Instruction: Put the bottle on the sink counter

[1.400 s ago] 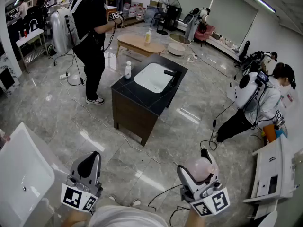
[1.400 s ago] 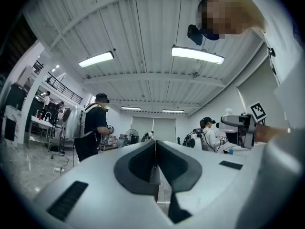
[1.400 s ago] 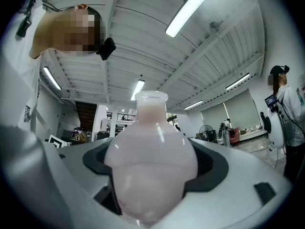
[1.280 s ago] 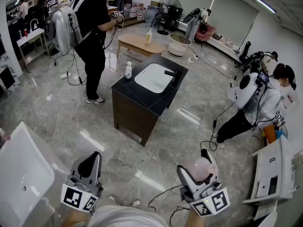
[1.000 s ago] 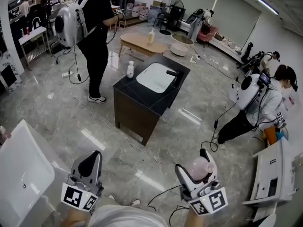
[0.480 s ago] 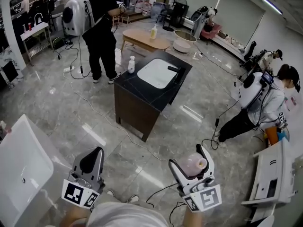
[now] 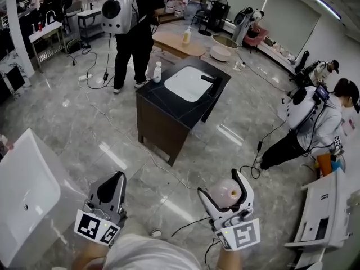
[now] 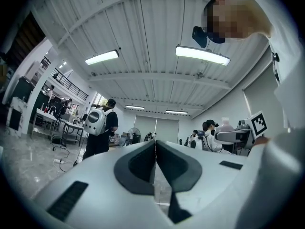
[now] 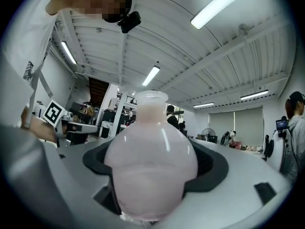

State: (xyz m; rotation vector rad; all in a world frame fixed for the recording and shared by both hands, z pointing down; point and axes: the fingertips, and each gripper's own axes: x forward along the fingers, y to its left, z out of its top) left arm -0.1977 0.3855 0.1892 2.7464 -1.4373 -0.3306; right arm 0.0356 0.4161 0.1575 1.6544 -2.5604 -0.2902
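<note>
While the right gripper (image 7: 223,184) clamps the bottle (image 9: 150,166) and the left gripper (image 7: 110,185) sits closed, empty, carry it upright and steady to the distant counter (image 7: 167,109).

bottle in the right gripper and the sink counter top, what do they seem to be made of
Bottle: probably translucent plastic, smooth and glossy, with highlight streaks on its shoulder and a milky pink tint. Glass cannot be ruled out.
Sink counter: black top with a faint sheen, likely polished stone or a stone-look slab. Its white basin looks like glazed ceramic.
</note>
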